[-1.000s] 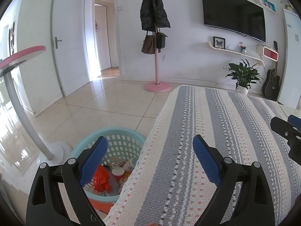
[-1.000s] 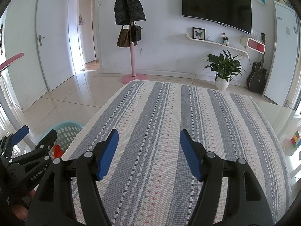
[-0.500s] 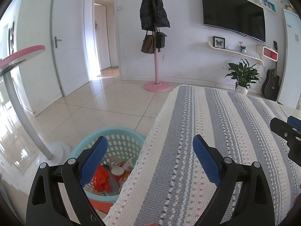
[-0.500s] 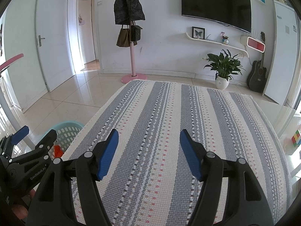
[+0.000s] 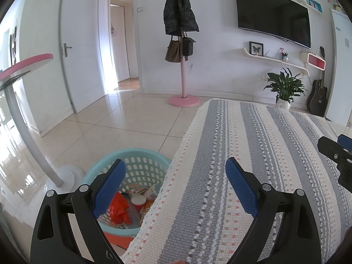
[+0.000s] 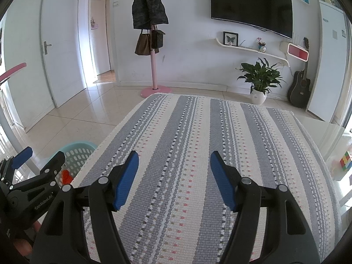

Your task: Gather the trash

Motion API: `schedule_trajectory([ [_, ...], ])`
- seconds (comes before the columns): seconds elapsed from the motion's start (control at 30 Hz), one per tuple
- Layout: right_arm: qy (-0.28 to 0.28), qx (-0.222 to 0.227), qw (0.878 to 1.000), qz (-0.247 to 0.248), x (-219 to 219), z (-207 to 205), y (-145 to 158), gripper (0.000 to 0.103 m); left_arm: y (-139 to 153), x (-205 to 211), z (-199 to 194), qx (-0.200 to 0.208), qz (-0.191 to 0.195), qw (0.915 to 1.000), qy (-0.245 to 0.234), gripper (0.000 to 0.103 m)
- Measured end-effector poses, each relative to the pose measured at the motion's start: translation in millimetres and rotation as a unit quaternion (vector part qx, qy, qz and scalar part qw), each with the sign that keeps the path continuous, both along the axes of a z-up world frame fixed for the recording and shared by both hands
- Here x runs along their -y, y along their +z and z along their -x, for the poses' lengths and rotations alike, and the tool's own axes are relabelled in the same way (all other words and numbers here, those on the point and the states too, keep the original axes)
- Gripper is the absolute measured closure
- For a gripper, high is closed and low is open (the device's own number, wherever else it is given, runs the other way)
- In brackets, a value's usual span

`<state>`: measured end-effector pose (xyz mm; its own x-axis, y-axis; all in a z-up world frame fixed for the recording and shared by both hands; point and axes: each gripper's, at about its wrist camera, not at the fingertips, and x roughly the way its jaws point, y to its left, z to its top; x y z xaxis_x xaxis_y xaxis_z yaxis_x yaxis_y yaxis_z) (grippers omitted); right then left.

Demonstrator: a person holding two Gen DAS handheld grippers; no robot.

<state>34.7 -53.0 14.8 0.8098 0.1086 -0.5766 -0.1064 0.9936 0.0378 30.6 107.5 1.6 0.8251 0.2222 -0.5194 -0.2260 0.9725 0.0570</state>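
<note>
A teal plastic basket [image 5: 140,160] stands on the floor by the left edge of a table with a striped grey and white cloth [image 5: 253,165]. Inside it lie a red wrapper [image 5: 120,209], a cup [image 5: 138,201] and other trash. My left gripper [image 5: 175,189] is open and empty, over the table's left edge and the basket. My right gripper [image 6: 173,180] is open and empty above the cloth [image 6: 198,143]. The basket [image 6: 77,154] shows at lower left in the right wrist view, behind the left gripper [image 6: 28,176]. No trash shows on the cloth.
A white stand with a pink top [image 5: 22,118] rises left of the basket. A pink coat rack [image 5: 182,66], a potted plant [image 5: 283,88] and a guitar [image 5: 318,96] stand along the far wall. A colour cube [image 6: 344,160] sits right of the table.
</note>
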Motion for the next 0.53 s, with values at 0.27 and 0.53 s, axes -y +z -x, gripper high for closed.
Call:
schedule_trajectory([
  [0.27, 0.0, -0.001, 1.0, 0.001, -1.8, 0.6, 0.6, 0.039, 0.5, -2.0, -1.4, 0.0, -0.007, 0.9999, 0.015, 0.013],
  [0.53, -0.001, -0.001, 1.0, 0.002, -2.9, 0.7, 2.3, 0.039, -1.5, -3.9, -4.5, -0.01, 0.005, 0.9999, 0.005, 0.013],
])
